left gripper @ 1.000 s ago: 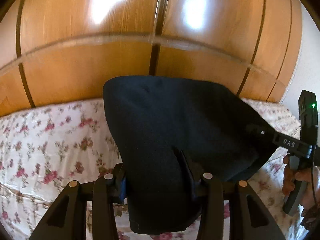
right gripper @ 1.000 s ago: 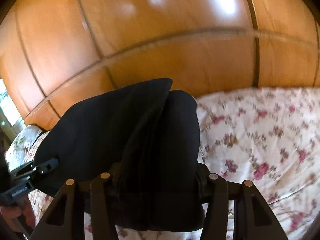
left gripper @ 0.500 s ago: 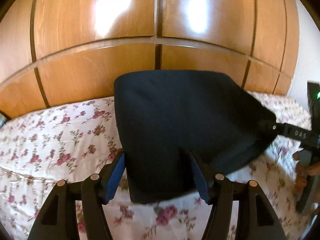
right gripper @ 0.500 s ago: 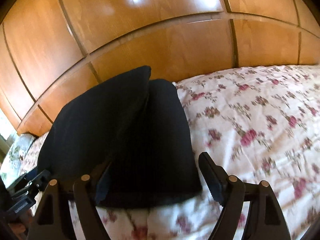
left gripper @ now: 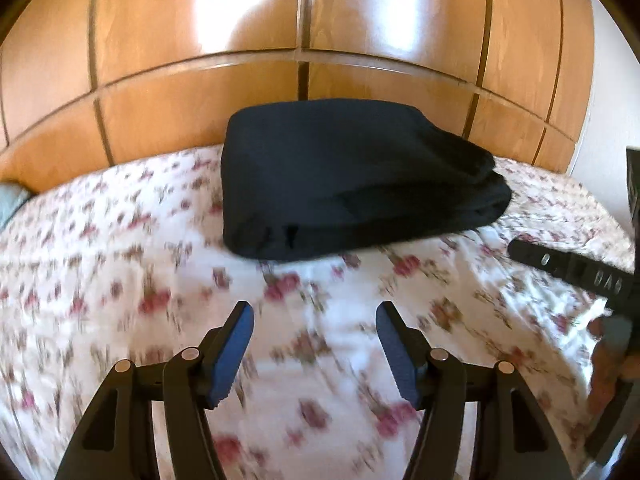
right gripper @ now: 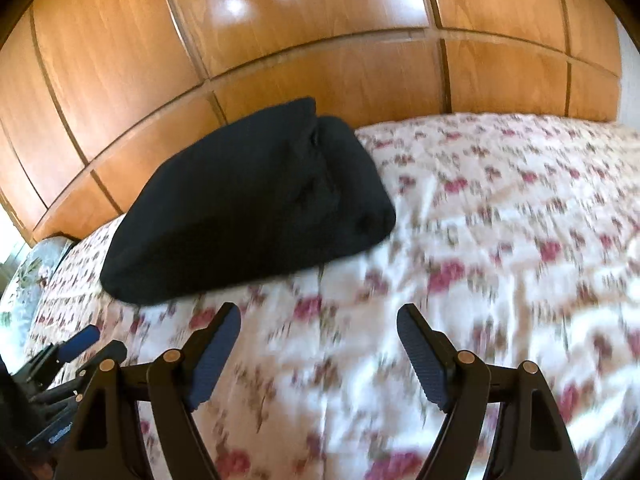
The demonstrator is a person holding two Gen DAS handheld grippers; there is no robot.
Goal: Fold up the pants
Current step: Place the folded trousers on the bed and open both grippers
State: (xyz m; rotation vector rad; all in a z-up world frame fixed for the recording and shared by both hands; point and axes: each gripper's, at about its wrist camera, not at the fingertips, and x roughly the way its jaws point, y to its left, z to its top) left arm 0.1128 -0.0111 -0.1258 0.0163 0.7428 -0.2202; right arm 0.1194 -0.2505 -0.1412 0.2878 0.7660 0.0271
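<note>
Nearest in the left wrist view, the left gripper (left gripper: 314,320) has its jaws spread apart with nothing between them, only the flowered bedspread (left gripper: 120,248) showing through the gap. The jaws widened within the past second and have been steady since, and the blue pads (left gripper: 234,354) touch no cloth. In the right wrist view the right gripper (right gripper: 320,320) stands the same way: jaws released, having widened a moment ago and then held, with bare bedspread (right gripper: 500,220) between the ribbed pads (right gripper: 212,356). Each gripper shows at the edge of the other's view, the right one at the far right with part of a hand (left gripper: 612,352) on its handle, the left one low at the far left.

Beyond both pairs of jaws, clear of them, the black pants (left gripper: 344,176) lie on the bed as a thick folded bundle, layered edges stacked toward the right in the left view. In the right view the pants (right gripper: 248,204) sit up and left of the jaws. The bedspread close to the cameras is blurred.

Behind the bed rises a glossy wooden wardrobe (left gripper: 200,92) with panelled doors catching bright reflections. A pale wall (left gripper: 600,120) shows at far right.
</note>
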